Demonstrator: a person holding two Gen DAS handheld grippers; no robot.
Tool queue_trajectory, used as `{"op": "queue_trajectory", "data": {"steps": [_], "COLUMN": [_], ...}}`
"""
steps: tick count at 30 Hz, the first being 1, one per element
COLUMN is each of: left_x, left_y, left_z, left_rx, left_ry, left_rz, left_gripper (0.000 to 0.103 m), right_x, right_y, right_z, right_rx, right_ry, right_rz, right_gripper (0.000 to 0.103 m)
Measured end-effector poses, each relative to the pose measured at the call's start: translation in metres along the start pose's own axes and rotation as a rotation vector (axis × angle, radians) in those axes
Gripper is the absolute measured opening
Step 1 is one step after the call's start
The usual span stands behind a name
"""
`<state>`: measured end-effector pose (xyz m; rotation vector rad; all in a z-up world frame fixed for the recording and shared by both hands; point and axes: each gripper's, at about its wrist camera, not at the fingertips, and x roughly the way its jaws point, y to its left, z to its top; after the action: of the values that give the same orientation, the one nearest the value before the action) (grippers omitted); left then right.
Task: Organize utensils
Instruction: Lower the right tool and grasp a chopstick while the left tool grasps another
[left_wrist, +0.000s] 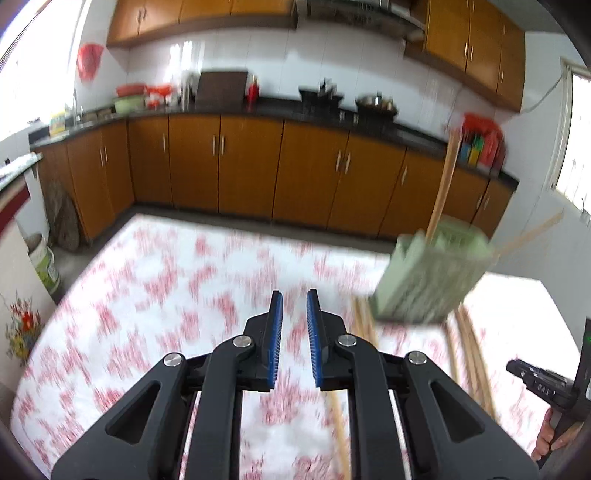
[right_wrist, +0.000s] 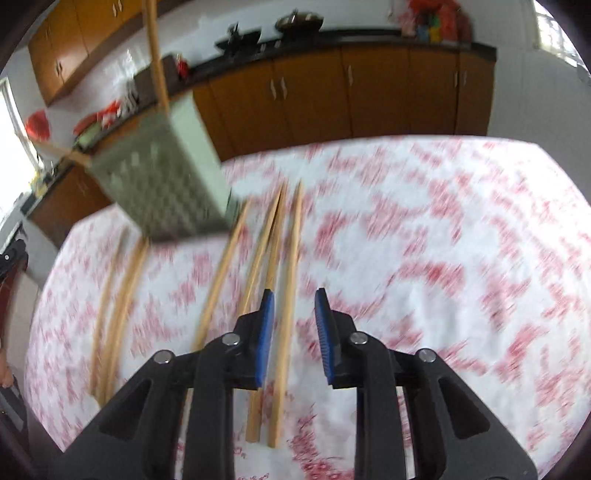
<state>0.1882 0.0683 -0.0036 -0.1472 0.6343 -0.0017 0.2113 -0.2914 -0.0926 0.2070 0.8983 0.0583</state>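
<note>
A pale green utensil holder (left_wrist: 432, 277) stands on the table with chopsticks (left_wrist: 443, 184) sticking up out of it; it also shows in the right wrist view (right_wrist: 162, 181). Several loose wooden chopsticks (right_wrist: 280, 295) lie on the cloth beside and in front of it, and some show in the left wrist view (left_wrist: 472, 354). My left gripper (left_wrist: 294, 299) is open and empty, left of the holder. My right gripper (right_wrist: 293, 299) is open and empty, just above the near ends of the loose chopsticks. Both views are motion-blurred.
The table has a white cloth with a red flower pattern (left_wrist: 166, 295). Behind it run brown kitchen cabinets (left_wrist: 258, 162) under a dark counter with pots (left_wrist: 376, 103) and bowls. The right hand-held gripper body (left_wrist: 543, 384) shows at the far right of the left view.
</note>
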Motion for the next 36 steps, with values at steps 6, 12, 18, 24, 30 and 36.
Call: {"op": "queue_trajectory", "data": {"steps": [6, 12, 18, 24, 30, 36], "left_x": [0.022, 0.033, 0.044, 0.056, 0.061, 0.07], "left_y": [-0.001, -0.008, -0.019, -0.036, -0.045, -0.015], "left_z": [-0.039, -0.055, -0.072, -0.084, -0.088, -0.074], "left_rx": [0.001, 0.013, 0.031, 0.072, 0.119, 0.045], "left_ry": [0.111, 0.165, 0.223, 0.273, 0.273, 0.268], "left_rz": [-0.036, -0.09, -0.124, -0.121, -0.062, 0.041], "left_gripper": [0.014, 0.014, 0.014, 0.014, 0.009, 0.008], "right_x": [0.022, 0.025, 0.021, 0.017, 0.015, 0.019], "right_y": [0.014, 0.001, -0.034, -0.035, -0.027, -0.016], "right_z": [-0.017, -0.019, -0.01, -0.013, -0.019, -0.018], "right_rx": [-0.045, -0.042, 0.088, 0.059, 0.036, -0.02], "right_ry": [0.044, 0.024, 0.002, -0.003, -0.001, -0.005], "right_rz": [-0.03, -0.109, -0.203, -0.209, -0.192, -0.165], "right_gripper": [0.022, 0.009, 0.008, 0.008, 0.008, 0.008]}}
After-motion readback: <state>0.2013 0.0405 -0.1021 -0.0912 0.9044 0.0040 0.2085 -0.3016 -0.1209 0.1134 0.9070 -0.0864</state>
